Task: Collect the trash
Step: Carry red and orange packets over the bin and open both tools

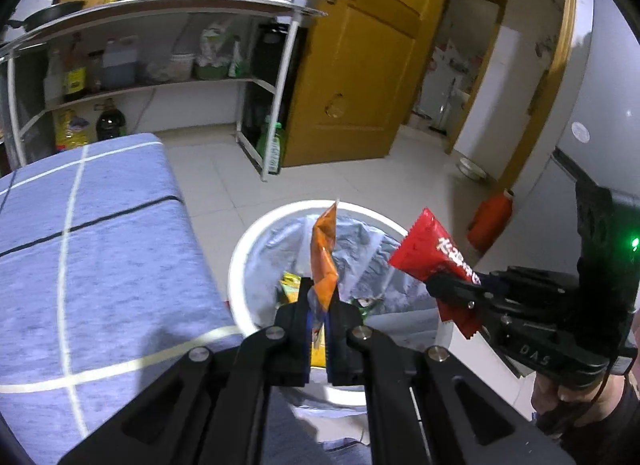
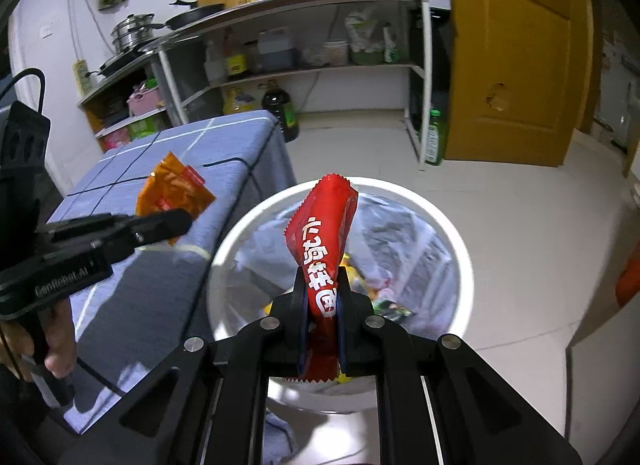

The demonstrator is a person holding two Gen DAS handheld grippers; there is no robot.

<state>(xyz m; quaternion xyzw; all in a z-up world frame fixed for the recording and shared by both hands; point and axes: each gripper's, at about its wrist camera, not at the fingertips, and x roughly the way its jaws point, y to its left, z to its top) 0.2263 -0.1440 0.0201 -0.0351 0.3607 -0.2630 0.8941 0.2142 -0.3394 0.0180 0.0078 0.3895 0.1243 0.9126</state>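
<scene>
My left gripper (image 1: 319, 297) is shut on an orange snack wrapper (image 1: 325, 253) that stands up from its jaws, over the near part of a white trash bin (image 1: 240, 253). The right gripper (image 1: 448, 285) comes in from the right, shut on a red wrapper (image 1: 430, 249) with white characters. In the right wrist view the right gripper (image 2: 323, 285) holds the red wrapper (image 2: 324, 233) above the bin (image 2: 460, 249), which is lined with a clear bag and has several wrappers inside. The left gripper (image 2: 180, 221) with the orange wrapper (image 2: 170, 189) hangs to the left, in front of the table.
A table with a blue checked cloth (image 1: 92, 249) stands left of the bin. Behind are white kitchen shelves (image 1: 168, 77) with bottles, a yellow door (image 1: 360, 65), a green bottle (image 1: 272, 145) on the tiled floor and an orange-red container (image 1: 490, 219) at the right.
</scene>
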